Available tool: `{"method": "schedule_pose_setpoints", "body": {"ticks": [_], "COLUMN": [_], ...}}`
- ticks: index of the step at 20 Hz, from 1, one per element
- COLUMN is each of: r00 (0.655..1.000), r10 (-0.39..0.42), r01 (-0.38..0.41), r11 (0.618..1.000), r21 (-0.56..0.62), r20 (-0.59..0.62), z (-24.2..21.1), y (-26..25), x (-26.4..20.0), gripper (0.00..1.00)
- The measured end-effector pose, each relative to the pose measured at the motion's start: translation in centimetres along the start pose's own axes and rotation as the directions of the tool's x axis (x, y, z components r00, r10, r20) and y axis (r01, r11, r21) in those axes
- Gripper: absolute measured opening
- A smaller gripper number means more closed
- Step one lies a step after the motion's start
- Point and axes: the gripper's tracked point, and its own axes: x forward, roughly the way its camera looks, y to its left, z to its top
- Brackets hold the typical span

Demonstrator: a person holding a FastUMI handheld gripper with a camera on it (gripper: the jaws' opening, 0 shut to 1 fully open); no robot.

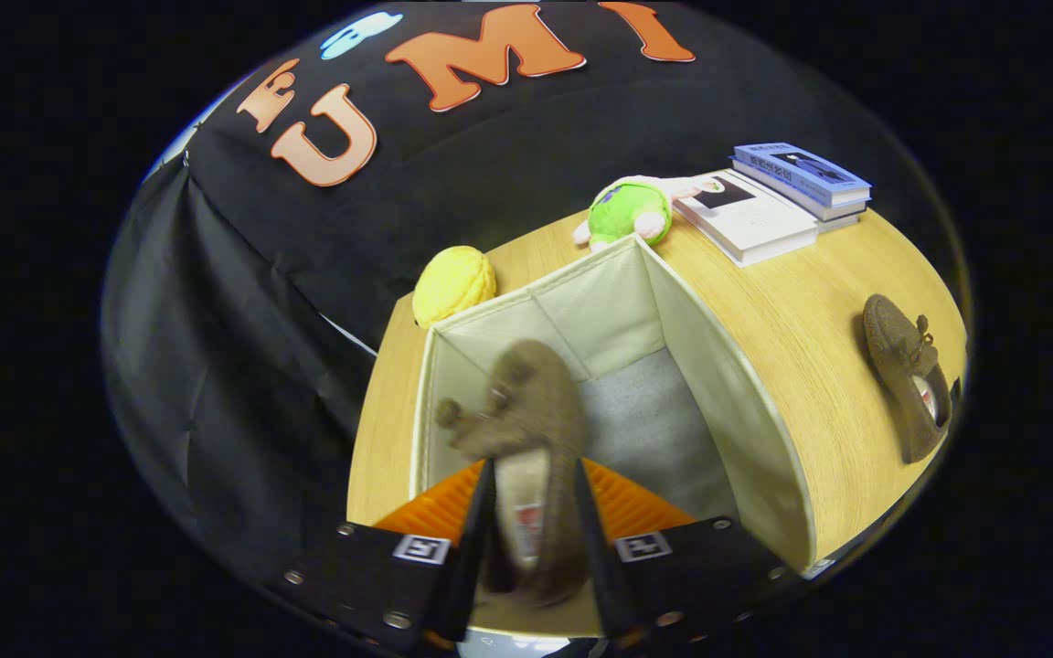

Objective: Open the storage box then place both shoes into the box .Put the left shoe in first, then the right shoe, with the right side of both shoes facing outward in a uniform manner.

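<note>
The storage box [718,384], an open-topped cream fabric bin with a grey felt floor, is your landmark for every position below. It stands on the light wooden table [819,366] with its mouth exposed, so you may judge the opening step as done.

Largest after these is the pair of task items. The first brown suede loafer [526,429], with a small bow on its toe, is clamped at its heel end between both fingers of the gripper [531,539]; the fingers press on its two sides, so treat the tool as closed on the shoe. The loafer hangs toe-forward over the box, above the grey floor and nearer the box's left wall. It appears not yet set down; whether the toe touches the floor cannot be told, as the shoe is blurred. Whether this is the left shoe also cannot be confirmed.

The second brown suede loafer [909,375] lies on the table well to the right of the box, apart from it, untouched. Judge the task as under half complete: one shoe to release, the other to fetch and place alongside, both facing alike.

Bystander items, none in your path:
- Stacked books [778,201], beyond the box's far right corner.
- A green and pink plush toy [632,212], just behind the far corner.
- A yellow ridged ball [453,285], touching or just beside the box's far left corner.
</note>
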Motion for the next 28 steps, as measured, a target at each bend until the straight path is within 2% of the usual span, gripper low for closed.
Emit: {"method": "schedule_pose_setpoints", "body": {"ticks": [2,3,8,11,17,20,25,28], "r00": [0.999,0.999,0.993,0.984,0.965,0.951,0.926,0.922], "r10": [-0.016,-0.012,0.039,0.023,-0.047,-0.137,-0.251,-0.285], "r01": [0.017,0.015,-0.027,0.003,0.079,0.174,0.289,0.318], "r11": [0.999,0.998,0.994,0.99,0.99,0.978,0.952,0.944], "r21": [-0.045,-0.057,-0.104,-0.143,-0.116,-0.113,-0.1,-0.091], "r20": [0.027,0.036,0.112,0.179,0.258,0.278,0.282,0.261], "z": [1.0,1.3,5.0,7.8,11.1,11.5,10.9,9.8], "y": [-0.5,-0.5,-1.5,-4.5,-12.7,-18.6,-26.6,-30.0], "x": [-0.8,-1.2,-4.1,-6.3,-8.9,-10.2,-11.3,-11.5], "gripper": [0.95,0.99,0.99,0.99,0.98,0.98,0.98,0.98]}}
